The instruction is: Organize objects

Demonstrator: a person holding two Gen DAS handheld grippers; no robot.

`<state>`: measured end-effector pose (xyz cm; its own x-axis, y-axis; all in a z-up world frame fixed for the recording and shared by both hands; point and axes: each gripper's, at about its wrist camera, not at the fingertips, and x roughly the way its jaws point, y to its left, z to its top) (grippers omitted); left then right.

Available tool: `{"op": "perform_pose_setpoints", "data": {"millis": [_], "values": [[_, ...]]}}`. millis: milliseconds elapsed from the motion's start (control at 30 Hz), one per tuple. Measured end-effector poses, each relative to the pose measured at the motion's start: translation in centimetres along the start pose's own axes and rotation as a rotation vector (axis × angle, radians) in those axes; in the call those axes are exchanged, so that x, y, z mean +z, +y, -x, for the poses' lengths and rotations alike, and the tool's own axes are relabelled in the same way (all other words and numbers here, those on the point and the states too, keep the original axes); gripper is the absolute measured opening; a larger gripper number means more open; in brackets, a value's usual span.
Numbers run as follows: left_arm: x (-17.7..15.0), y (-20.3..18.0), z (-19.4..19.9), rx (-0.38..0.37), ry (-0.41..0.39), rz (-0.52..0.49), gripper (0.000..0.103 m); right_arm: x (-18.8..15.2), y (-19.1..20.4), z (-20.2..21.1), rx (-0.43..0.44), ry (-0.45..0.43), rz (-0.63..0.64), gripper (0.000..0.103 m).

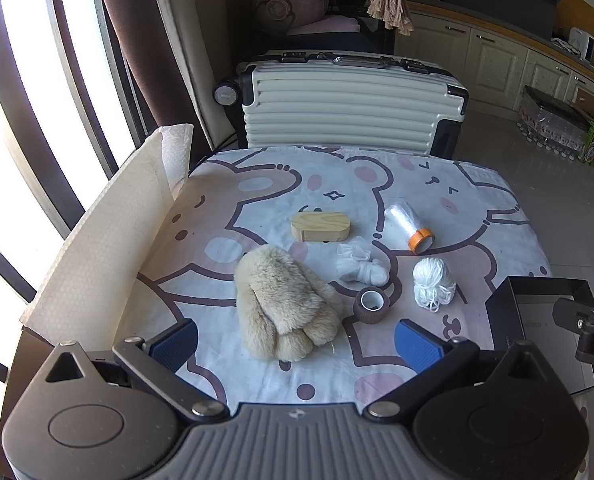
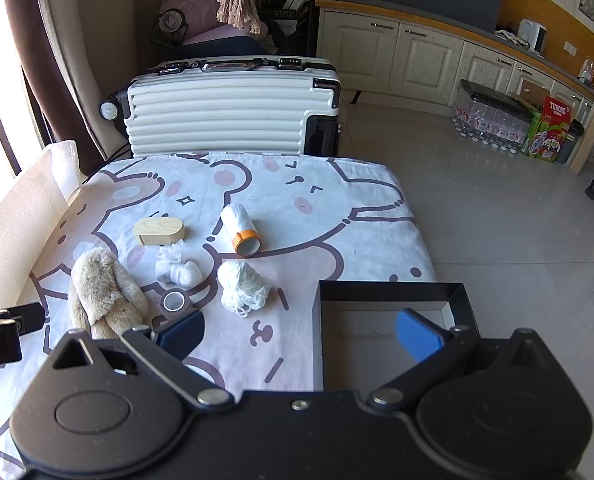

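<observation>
On the bear-print cloth lie a beige plush toy (image 1: pixel 285 304) (image 2: pixel 105 292), a wooden oval box (image 1: pixel 320 226) (image 2: pixel 159 231), a white cloth bundle (image 1: pixel 361 266) (image 2: pixel 179 270), a brown tape roll (image 1: pixel 371 305) (image 2: pixel 175 302), a white yarn ball (image 1: pixel 433 284) (image 2: pixel 243 286) and a clear roll with an orange cap (image 1: pixel 409 224) (image 2: pixel 241 230). A black open box (image 2: pixel 389 344) (image 1: pixel 537 308) stands at the right. My left gripper (image 1: pixel 297 344) is open, just before the plush toy. My right gripper (image 2: pixel 299 334) is open, empty, over the box's left wall.
A white ribbed suitcase (image 1: pixel 349 108) (image 2: pixel 233 108) stands behind the table. A folded white paper sheet (image 1: pixel 109 240) stands along the table's left edge by the window. Tiled floor (image 2: pixel 497 220), cabinets and a pack of bottles (image 2: pixel 493 116) lie to the right.
</observation>
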<state>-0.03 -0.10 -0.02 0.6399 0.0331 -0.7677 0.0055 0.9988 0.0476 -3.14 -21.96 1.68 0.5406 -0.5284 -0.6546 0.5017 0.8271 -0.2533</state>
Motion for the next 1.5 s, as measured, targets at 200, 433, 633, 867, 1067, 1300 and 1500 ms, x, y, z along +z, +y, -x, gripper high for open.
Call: {"op": "perform_pose_setpoints", "data": {"millis": [200,433,633,867,1067,1300,1500], "values": [[0.00,0.02,0.00,-0.003,0.000,0.000,0.103,0.01,0.10,-0.09,-0.017,0.002,-0.010,0.103],[0.00,0.02,0.00,-0.005,0.000,0.000,0.103,-0.03,0.06,-0.02,-0.038,0.005,-0.021,0.103],[0.00,0.02,0.00,-0.007,0.000,0.001,0.103,-0.04,0.08,0.01,-0.059,0.008,-0.033,0.103],[0.00,0.03,0.00,-0.010,0.000,0.000,0.103,-0.05,0.13,-0.04,-0.083,0.012,-0.046,0.103],[0.00,0.04,0.00,-0.012,0.000,0.000,0.103,-0.09,0.10,-0.02,-0.095,0.014,-0.052,0.103],[0.00,0.03,0.00,-0.014,0.000,0.000,0.103,-0.12,0.11,-0.09,-0.102,0.015,-0.056,0.103],[0.00,0.03,0.00,-0.016,0.000,0.000,0.103,-0.14,0.14,-0.13,-0.114,0.018,-0.063,0.103]]}}
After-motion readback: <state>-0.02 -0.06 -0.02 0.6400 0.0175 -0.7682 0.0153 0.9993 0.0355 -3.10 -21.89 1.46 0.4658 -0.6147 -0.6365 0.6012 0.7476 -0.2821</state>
